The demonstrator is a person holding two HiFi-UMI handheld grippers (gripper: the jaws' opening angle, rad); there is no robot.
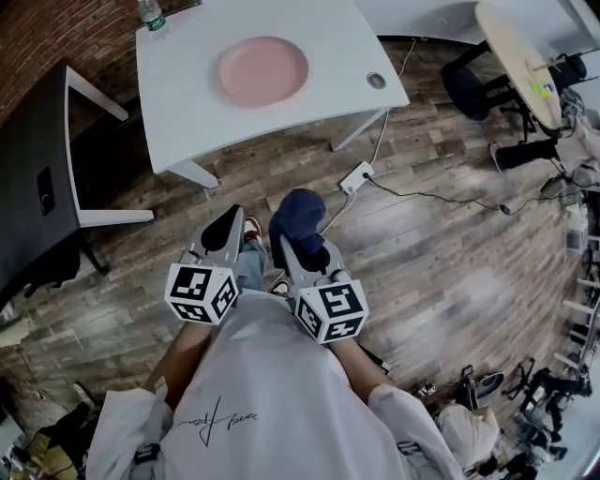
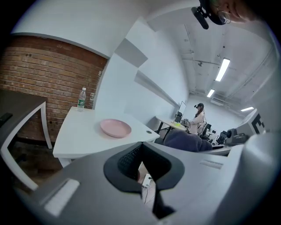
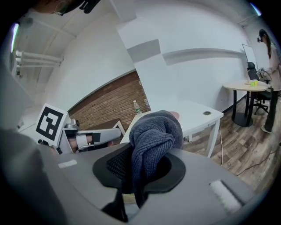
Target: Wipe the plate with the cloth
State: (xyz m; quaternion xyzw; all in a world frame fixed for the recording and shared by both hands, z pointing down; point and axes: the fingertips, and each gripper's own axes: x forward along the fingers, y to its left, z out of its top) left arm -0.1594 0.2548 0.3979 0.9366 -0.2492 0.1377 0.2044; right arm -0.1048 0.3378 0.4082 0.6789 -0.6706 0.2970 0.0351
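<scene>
A pink plate (image 1: 263,70) lies near the middle of the white table (image 1: 187,112), well ahead of both grippers; it also shows as the plate (image 2: 116,128) in the left gripper view. My right gripper (image 1: 298,246) is shut on a bunched dark blue cloth (image 1: 298,217), which bulges up out of its jaws as the cloth (image 3: 151,139). My left gripper (image 1: 223,230) is held beside it over the wooden floor, shut with nothing in it. Both are short of the table.
A water bottle (image 1: 151,14) stands at the table's far left corner. A dark table (image 1: 33,187) stands at the left, a power strip (image 1: 357,176) and cable lie on the floor, a round table (image 1: 516,56) and chairs are at the right.
</scene>
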